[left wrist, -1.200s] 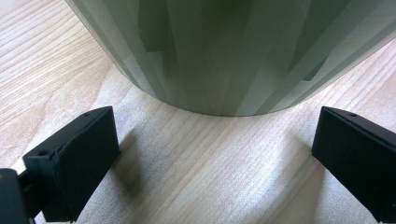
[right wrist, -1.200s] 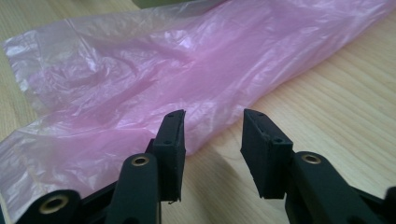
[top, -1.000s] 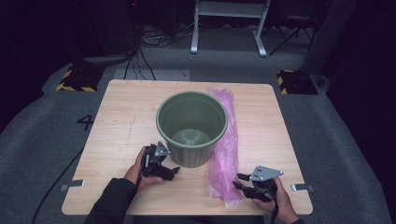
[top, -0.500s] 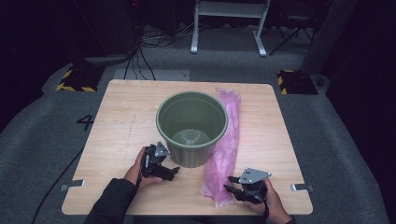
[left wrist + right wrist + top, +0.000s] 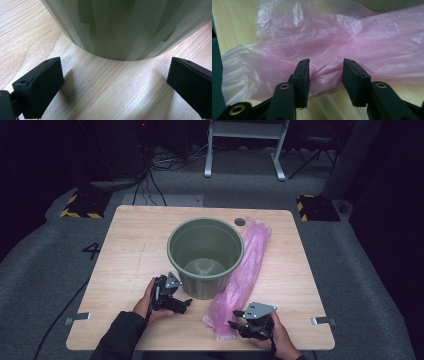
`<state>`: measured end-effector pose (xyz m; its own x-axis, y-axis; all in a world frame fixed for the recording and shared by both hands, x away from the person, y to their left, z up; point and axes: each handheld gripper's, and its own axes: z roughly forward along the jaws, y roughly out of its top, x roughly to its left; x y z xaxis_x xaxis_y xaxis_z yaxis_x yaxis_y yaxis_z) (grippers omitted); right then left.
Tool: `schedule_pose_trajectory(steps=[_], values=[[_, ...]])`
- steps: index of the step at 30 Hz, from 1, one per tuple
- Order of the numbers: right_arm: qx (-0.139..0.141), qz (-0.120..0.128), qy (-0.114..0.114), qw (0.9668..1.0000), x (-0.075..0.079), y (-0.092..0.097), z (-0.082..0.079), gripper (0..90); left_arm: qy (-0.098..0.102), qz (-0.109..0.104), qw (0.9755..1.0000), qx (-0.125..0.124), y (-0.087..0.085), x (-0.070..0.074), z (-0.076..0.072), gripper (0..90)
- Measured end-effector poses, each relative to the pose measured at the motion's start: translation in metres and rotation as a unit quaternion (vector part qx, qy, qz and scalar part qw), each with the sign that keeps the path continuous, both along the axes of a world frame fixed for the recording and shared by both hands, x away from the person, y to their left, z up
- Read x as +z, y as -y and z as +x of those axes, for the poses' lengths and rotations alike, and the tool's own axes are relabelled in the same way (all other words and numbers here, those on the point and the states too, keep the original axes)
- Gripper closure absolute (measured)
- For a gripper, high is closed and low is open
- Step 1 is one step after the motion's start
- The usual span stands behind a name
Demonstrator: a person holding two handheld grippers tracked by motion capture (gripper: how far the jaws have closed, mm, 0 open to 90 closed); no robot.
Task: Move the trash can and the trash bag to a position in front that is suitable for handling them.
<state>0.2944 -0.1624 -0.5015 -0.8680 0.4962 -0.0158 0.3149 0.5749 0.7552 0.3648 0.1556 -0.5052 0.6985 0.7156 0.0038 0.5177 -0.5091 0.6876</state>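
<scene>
A green plastic bucket [image 5: 205, 255] stands upright in the middle of the wooden table [image 5: 130, 245]. Along its right side lies a long pink plastic bag [image 5: 247, 265]. My left gripper [image 5: 186, 303] rests on the table at the bucket's near left, open wide, and the bucket's base [image 5: 125, 25] fills the space ahead of its jaws [image 5: 115, 82]. My right gripper [image 5: 235, 325] is at the bag's near end. Its jaws have just been opening and stand partly open [image 5: 325, 72], with a crumpled fold of the bag [image 5: 352, 42] between them, not pinched.
A round cable hole [image 5: 240, 222] sits near the table's far edge. Metal brackets [image 5: 77, 319] stick out at the near corners. Beyond the table are grey carpet, cables and a white frame's legs [image 5: 245, 150].
My right gripper has slid left along the near edge to the bag's near end. The left gripper, bucket and bag have stayed put.
</scene>
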Motion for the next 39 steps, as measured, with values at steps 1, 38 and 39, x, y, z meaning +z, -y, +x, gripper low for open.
schedule_pose_trajectory(steps=[1,38,39], values=[[0.0,-0.002,0.004,1.0,0.0,-0.003,0.0,56.9,0.0,0.0,1.0,0.002,0.0,0.0,-0.001,0.5],[-0.116,0.016,0.024,0.9928,0.008,0.071,0.018,32.8,0.011,0.016,0.9997,0.011,0.0,0.019,-0.032,19.5],[-0.119,0.018,0.023,0.9924,0.008,0.072,0.018,32.4,0.014,0.012,0.9998,0.007,0.0,0.021,-0.033,19.4]])
